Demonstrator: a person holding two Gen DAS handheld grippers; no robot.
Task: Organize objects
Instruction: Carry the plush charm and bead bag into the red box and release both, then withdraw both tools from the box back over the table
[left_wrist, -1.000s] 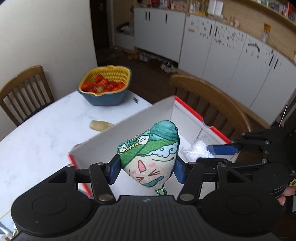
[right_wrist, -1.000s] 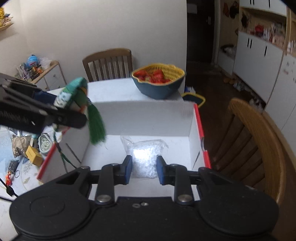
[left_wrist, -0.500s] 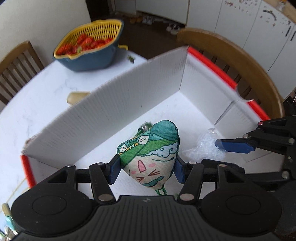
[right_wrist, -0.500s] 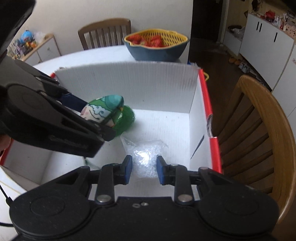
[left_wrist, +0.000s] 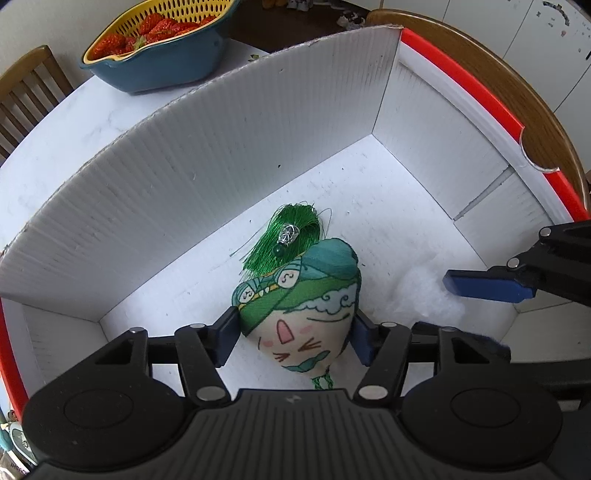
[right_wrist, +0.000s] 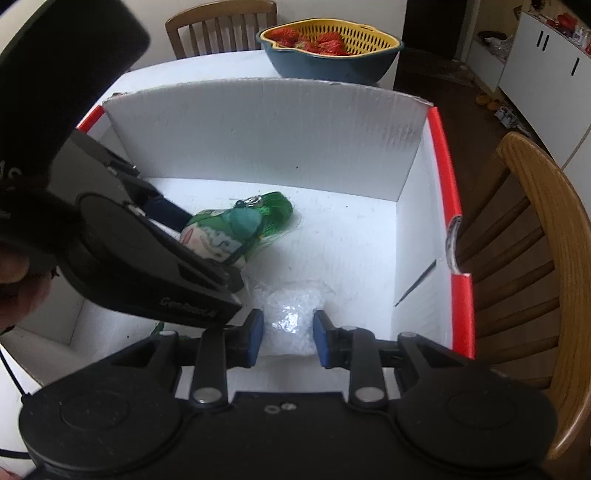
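Observation:
My left gripper (left_wrist: 293, 338) is shut on a green cartoon-face pouch (left_wrist: 301, 304) with a green tassel (left_wrist: 286, 236), low inside the white box (left_wrist: 207, 147); the tassel lies on the box floor. The pouch also shows in the right wrist view (right_wrist: 229, 230). My right gripper (right_wrist: 288, 338) is shut on a clear plastic bag (right_wrist: 291, 317) of white bits, which touches the box floor beside the pouch. The bag shows in the left wrist view (left_wrist: 424, 291), with one right finger (left_wrist: 487, 286) over it.
The white corrugated box (right_wrist: 266, 133) has red rims. A blue bowl with a yellow strainer of strawberries (right_wrist: 328, 51) stands on the white table behind it. Wooden chairs stand at the right (right_wrist: 535, 258) and at the back (right_wrist: 221, 27).
Both grippers have gone down into the box. The pouch's tassel now rests on the floor, and the bag sits on the floor near the pouch.

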